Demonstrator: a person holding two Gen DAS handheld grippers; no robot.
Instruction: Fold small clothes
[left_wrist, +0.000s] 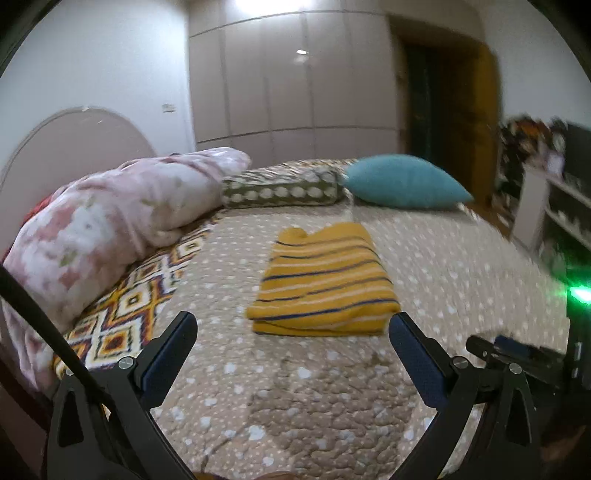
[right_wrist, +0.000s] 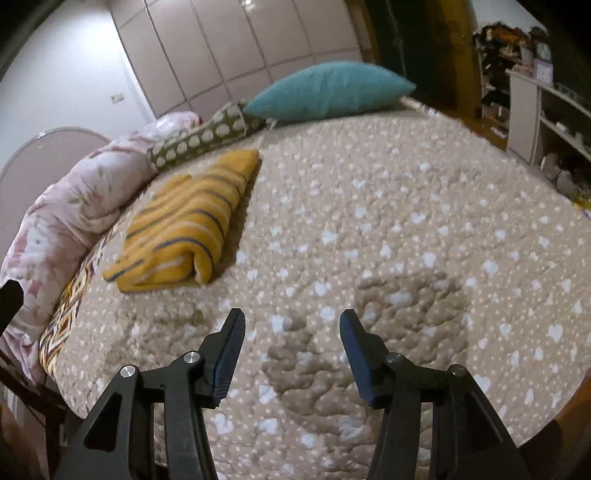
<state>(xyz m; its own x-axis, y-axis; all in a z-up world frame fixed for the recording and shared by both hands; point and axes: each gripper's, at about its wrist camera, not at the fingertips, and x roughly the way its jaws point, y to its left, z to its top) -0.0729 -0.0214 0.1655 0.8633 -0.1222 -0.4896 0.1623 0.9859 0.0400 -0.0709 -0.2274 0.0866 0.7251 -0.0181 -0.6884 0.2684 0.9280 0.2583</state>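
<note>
A yellow garment with dark and white stripes (left_wrist: 323, 282) lies folded into a neat rectangle on the beige spotted bedspread (left_wrist: 303, 391). My left gripper (left_wrist: 293, 325) is open and empty, held just in front of the garment's near edge and above the bed. In the right wrist view the folded garment (right_wrist: 184, 225) lies to the upper left. My right gripper (right_wrist: 291, 325) is open and empty over bare bedspread (right_wrist: 406, 229), well to the right of the garment. The right gripper's tip also shows at the left wrist view's right edge (left_wrist: 517, 350).
A pink floral duvet (left_wrist: 110, 221) is bundled on the left by the headboard. A spotted olive pillow (left_wrist: 280, 190) and a teal cushion (left_wrist: 402, 181) lie at the bed's far side. White shelves (right_wrist: 546, 110) stand to the right. Wardrobe doors (left_wrist: 295, 74) fill the back wall.
</note>
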